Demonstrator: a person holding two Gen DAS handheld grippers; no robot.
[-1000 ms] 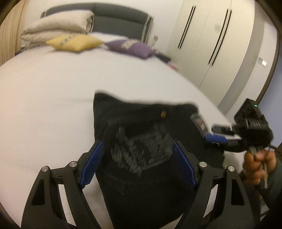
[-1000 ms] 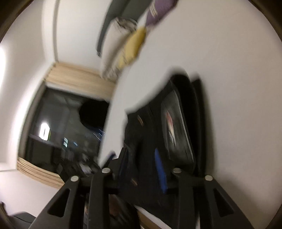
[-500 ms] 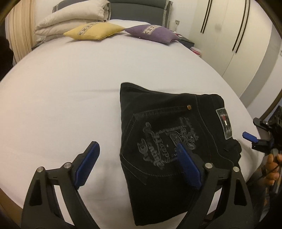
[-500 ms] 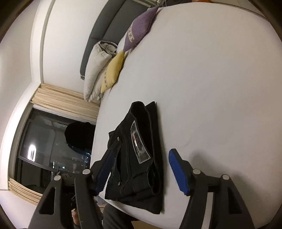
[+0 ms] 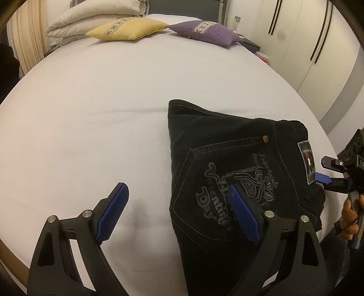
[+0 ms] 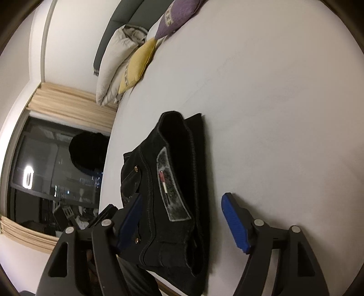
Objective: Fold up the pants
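The black pants (image 5: pixel 229 173) lie folded in a compact stack near the front right of the white bed (image 5: pixel 102 113), back pocket embroidery and waistband label up. My left gripper (image 5: pixel 177 205) is open and empty, hovering above the stack's left edge, one pad over the sheet, the other over the pocket. In the right wrist view the pants (image 6: pixel 173 182) show edge-on, layers stacked. My right gripper (image 6: pixel 182 218) is open and empty, just off the waistband end; it also shows in the left wrist view (image 5: pixel 327 175) at the stack's right side.
A yellow cushion (image 5: pixel 127 28), a purple cushion (image 5: pixel 204 33) and a folded cream duvet (image 5: pixel 95 16) lie at the head of the bed. White wardrobe doors (image 5: pixel 302 45) stand to the right. A dark window with beige curtains (image 6: pixel 56 164) is on the left.
Both grippers have let go of the pants and pulled back. The left gripper has shifted left and up, and the folded stack now rests still on the bed.
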